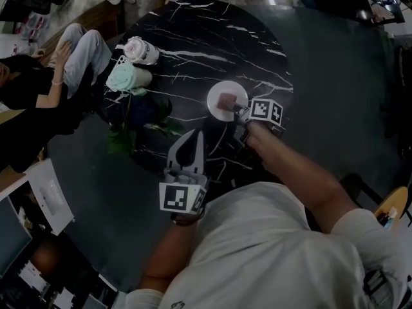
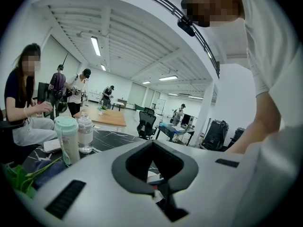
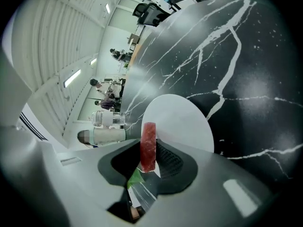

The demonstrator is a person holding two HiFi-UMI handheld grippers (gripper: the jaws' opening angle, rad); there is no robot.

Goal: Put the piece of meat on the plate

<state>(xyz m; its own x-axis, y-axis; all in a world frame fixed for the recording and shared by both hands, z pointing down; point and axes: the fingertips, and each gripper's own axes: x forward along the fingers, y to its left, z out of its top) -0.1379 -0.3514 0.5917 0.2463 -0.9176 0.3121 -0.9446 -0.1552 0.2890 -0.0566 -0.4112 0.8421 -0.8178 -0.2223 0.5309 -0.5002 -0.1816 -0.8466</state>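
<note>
Head view: I read the right gripper [image 1: 238, 109] at the 4 o'clock edge of the plate [image 1: 215, 93] on the black table [image 1: 212, 37]. Its jaws are clamped on the meat [image 1: 228, 101], which sits over the plate's middle, at 10 o'clock from the gripper's marker cube [image 1: 266, 111]. I cannot tell whether the meat touches the plate. The left gripper [image 1: 195, 136] is at 7 o'clock of the plate, well apart from it, with its jaw tips together. A cup [image 1: 129, 78] and a bottle [image 1: 141, 50] lie at 10 o'clock of the plate.

Left gripper view: I see the jaws closed tip to tip with nothing between them. The cup and bottle stand at 9 o'clock of the jaws. The meat is out of this view.

Right gripper view: the meat stands on edge between the pads, both pressing on it. The plate fills the space beyond the tips, from 12 to 2 o'clock of the meat.
</note>
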